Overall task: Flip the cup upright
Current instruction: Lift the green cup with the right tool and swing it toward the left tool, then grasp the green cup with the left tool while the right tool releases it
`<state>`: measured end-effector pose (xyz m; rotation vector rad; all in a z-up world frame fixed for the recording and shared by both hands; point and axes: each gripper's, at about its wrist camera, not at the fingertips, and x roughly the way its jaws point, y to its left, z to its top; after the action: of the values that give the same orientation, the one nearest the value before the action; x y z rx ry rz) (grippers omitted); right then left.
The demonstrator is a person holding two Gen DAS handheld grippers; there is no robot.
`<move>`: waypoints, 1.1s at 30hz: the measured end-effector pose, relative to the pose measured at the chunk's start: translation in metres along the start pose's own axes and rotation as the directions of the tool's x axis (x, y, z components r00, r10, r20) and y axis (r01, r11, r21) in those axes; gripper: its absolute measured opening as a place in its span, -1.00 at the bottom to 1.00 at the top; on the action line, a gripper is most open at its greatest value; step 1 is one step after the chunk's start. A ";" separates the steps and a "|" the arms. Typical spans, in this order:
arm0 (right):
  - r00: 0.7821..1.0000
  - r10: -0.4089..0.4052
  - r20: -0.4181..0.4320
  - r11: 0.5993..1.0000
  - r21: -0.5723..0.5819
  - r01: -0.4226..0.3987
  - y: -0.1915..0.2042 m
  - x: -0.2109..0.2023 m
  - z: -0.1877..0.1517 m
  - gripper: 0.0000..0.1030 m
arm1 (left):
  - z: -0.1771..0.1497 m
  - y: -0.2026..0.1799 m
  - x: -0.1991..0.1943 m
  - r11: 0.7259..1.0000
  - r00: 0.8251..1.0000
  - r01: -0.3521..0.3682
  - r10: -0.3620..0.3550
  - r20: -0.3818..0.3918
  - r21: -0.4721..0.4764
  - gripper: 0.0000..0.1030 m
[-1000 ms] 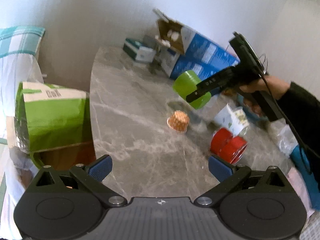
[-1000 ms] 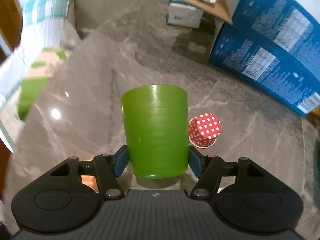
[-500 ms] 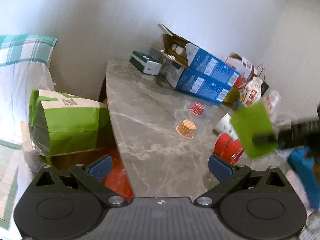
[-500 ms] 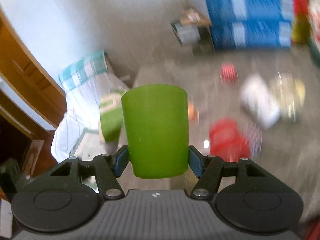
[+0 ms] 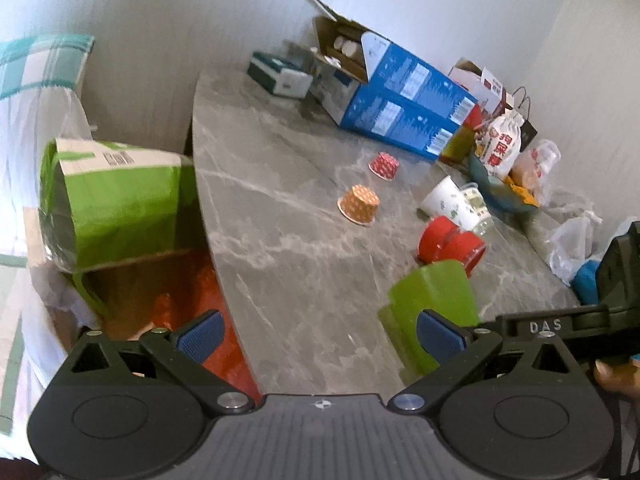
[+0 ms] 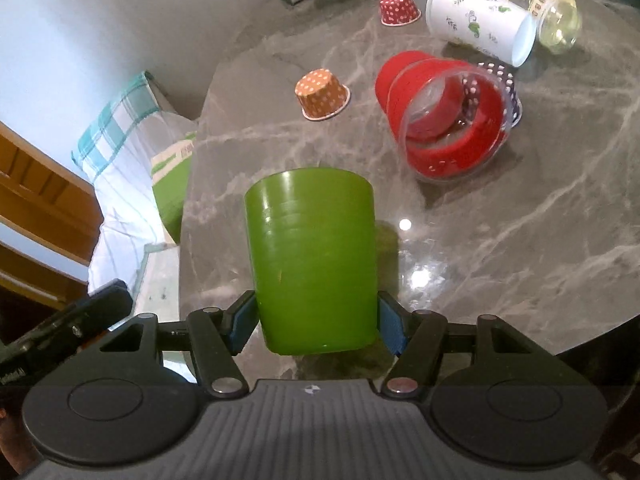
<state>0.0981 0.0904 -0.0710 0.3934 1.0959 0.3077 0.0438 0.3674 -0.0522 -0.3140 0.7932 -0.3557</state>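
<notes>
My right gripper (image 6: pixel 316 326) is shut on a green plastic cup (image 6: pixel 312 256), its blue pads pressing both sides near the wide end. In the left wrist view the green cup (image 5: pixel 430 304) hangs close above the near part of the grey marble table (image 5: pixel 288 208), tilted, with the right gripper's black finger reaching in from the right. Whether the cup touches the table I cannot tell. My left gripper (image 5: pixel 320 334) is open and empty, near the table's front left edge.
A red cup inside a clear cup (image 6: pixel 444 120) lies on its side. An orange dotted paper cup (image 6: pixel 322 94) and a red dotted one (image 6: pixel 398 8) stand upside down. A white printed cup (image 6: pixel 480 20) lies on its side. Blue boxes (image 5: pixel 400 108) and bags crowd the far edge.
The right gripper swung the green cup from high over the far table down to the near part of the table. The left gripper stayed open and shifted slightly.
</notes>
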 end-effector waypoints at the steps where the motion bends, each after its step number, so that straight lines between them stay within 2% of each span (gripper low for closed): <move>1: 1.000 -0.002 0.000 1.000 0.007 0.002 -0.001 0.001 0.002 0.25 | 0.000 0.000 0.001 1.000 1.000 0.006 -0.006 -0.006 -0.006 1.00; 7: 1.000 -0.013 0.007 1.000 -0.016 0.013 0.007 -0.009 -0.017 0.26 | 0.003 -0.009 0.017 1.000 0.998 0.025 -0.026 -0.054 -0.019 1.00; 14: 1.000 -0.005 0.009 0.998 -0.058 0.006 0.010 -0.007 -0.019 0.28 | 0.022 -0.024 0.041 0.995 0.990 0.072 -0.079 -0.114 -0.065 0.98; 19: 1.000 -0.001 0.015 0.997 -0.076 0.002 0.010 -0.007 -0.020 0.29 | 0.033 -0.035 0.068 0.984 0.968 0.112 -0.139 -0.209 -0.137 0.96; 22: 1.000 0.005 0.018 0.996 -0.088 -0.003 0.009 -0.008 -0.021 0.32 | 0.032 -0.040 0.084 0.977 0.952 0.101 -0.150 -0.266 -0.189 0.89; 26: 1.000 0.004 0.022 0.993 -0.121 -0.001 0.011 -0.008 -0.024 0.33 | 0.032 -0.050 0.097 0.977 0.947 0.077 -0.134 -0.293 -0.198 0.88; 30: 1.000 0.008 0.029 0.990 -0.137 -0.004 0.011 -0.009 -0.025 0.33 | 0.031 -0.059 0.107 0.978 0.942 0.038 -0.104 -0.319 -0.207 0.64; 33: 0.999 0.023 0.035 0.991 -0.129 -0.018 0.009 -0.010 -0.025 0.33 | 0.032 -0.060 0.110 0.975 0.943 0.022 -0.094 -0.318 -0.223 0.58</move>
<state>0.0710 0.0973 -0.0687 0.2944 1.0306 0.3862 0.1275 0.2714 -0.0764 -0.4916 1.1556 -0.3831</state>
